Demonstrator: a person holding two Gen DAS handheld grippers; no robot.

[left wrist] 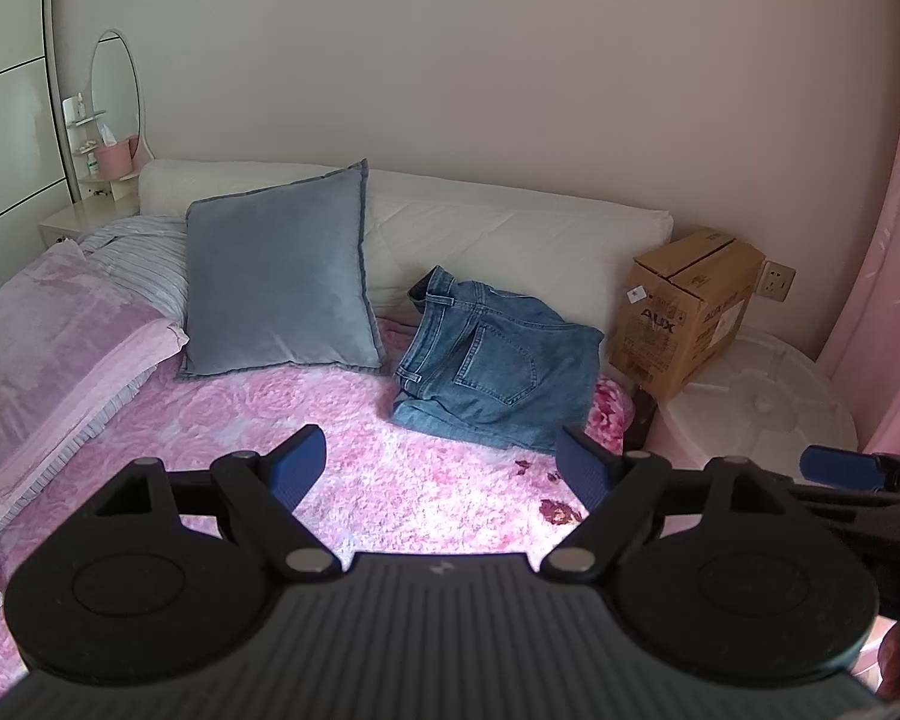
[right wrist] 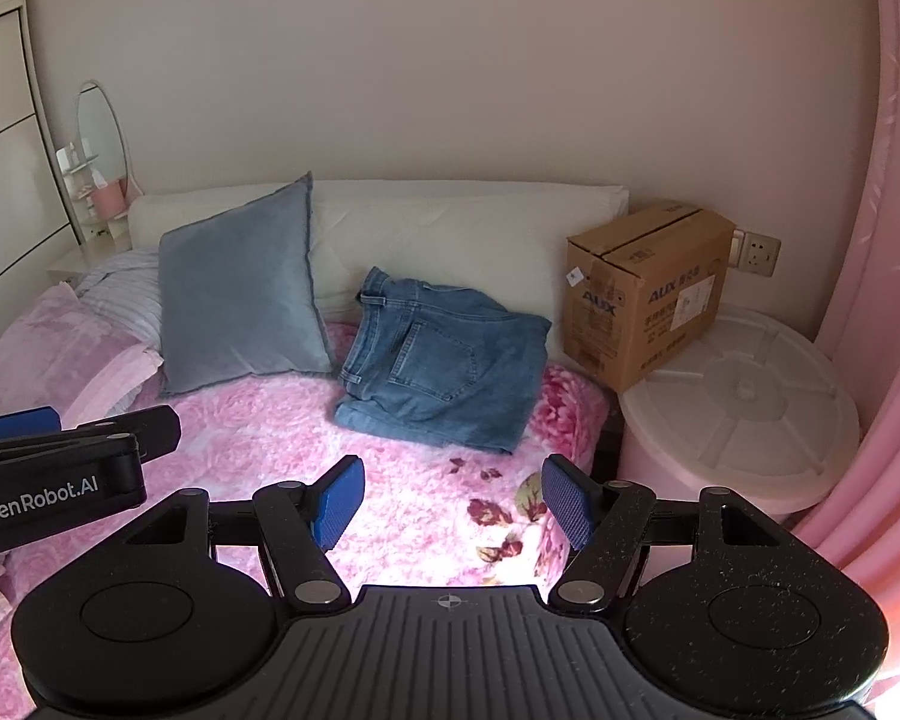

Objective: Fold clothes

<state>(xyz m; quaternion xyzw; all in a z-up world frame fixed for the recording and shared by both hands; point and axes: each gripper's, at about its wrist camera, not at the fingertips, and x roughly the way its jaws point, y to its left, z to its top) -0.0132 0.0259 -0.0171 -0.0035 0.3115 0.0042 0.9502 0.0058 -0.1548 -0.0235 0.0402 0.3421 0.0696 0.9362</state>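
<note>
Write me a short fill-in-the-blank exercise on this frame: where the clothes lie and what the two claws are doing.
1. The folded jeans lie on the pink floral ____ that covers the bed.
2. Leaning on the white headboard beside the jeans is a grey-blue ____.
3. The cardboard box stands on a round white ____ beside the bed.
4. The left claw and right claw both stand ____, with nothing between their pads.

Missing words: blanket; cushion; lid; open

Left gripper (left wrist: 444, 468), right gripper (right wrist: 453, 501): fingers apart (nothing held).
</note>
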